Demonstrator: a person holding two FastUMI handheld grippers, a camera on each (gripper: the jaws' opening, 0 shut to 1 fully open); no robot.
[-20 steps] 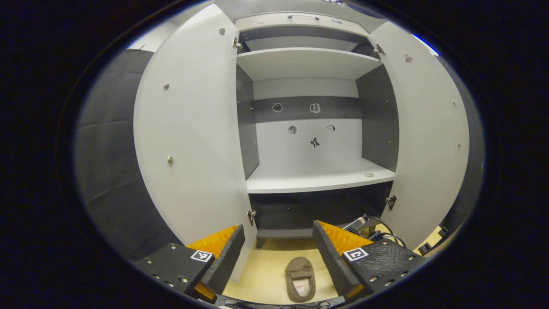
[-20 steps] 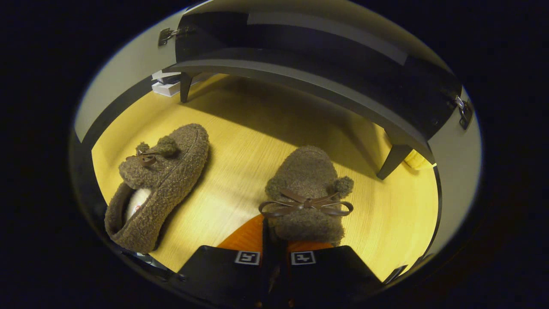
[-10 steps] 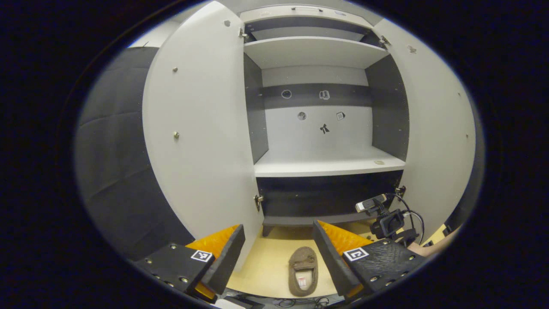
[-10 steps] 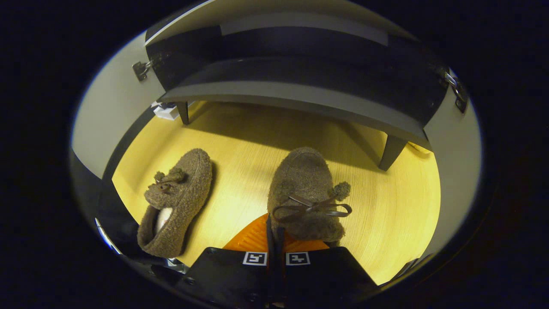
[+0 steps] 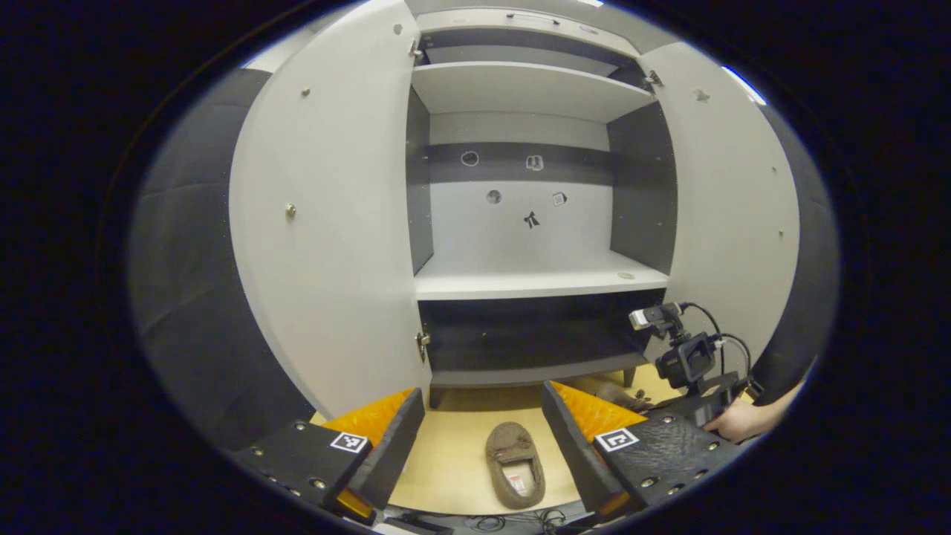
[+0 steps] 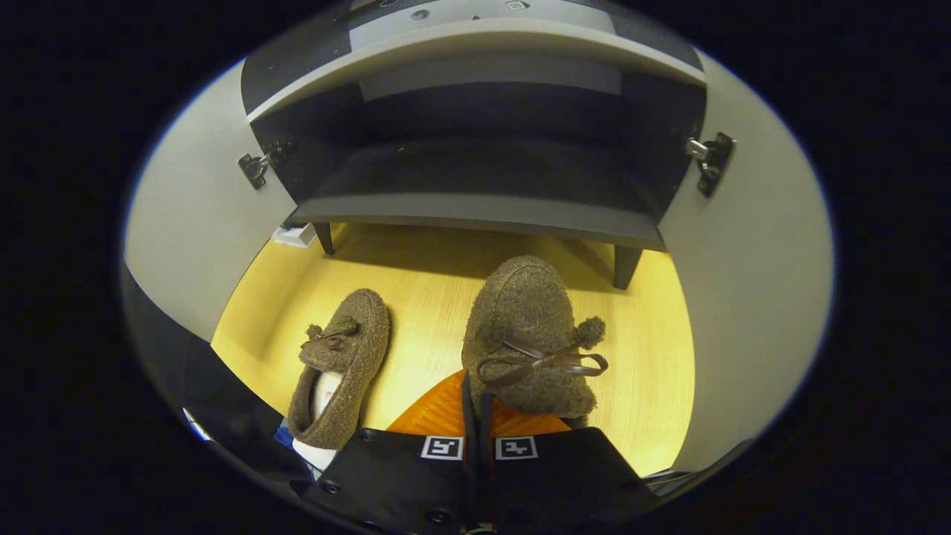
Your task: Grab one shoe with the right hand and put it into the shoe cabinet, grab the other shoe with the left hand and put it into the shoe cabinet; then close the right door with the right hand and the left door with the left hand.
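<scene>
Shoe [image 6: 529, 334] in closed right claw [image 6: 475, 412] above floor; left claw [image 5: 481, 431] wide open, empty.

Chunky black blocks on the left gripper [image 5: 483, 438], dotted with little silver screws, one square black-and-white tag per side. Same tags on the right gripper [image 6: 479, 405]. Small black camera [image 5: 687, 360] bolted on top of it, with looping black cables.
</scene>
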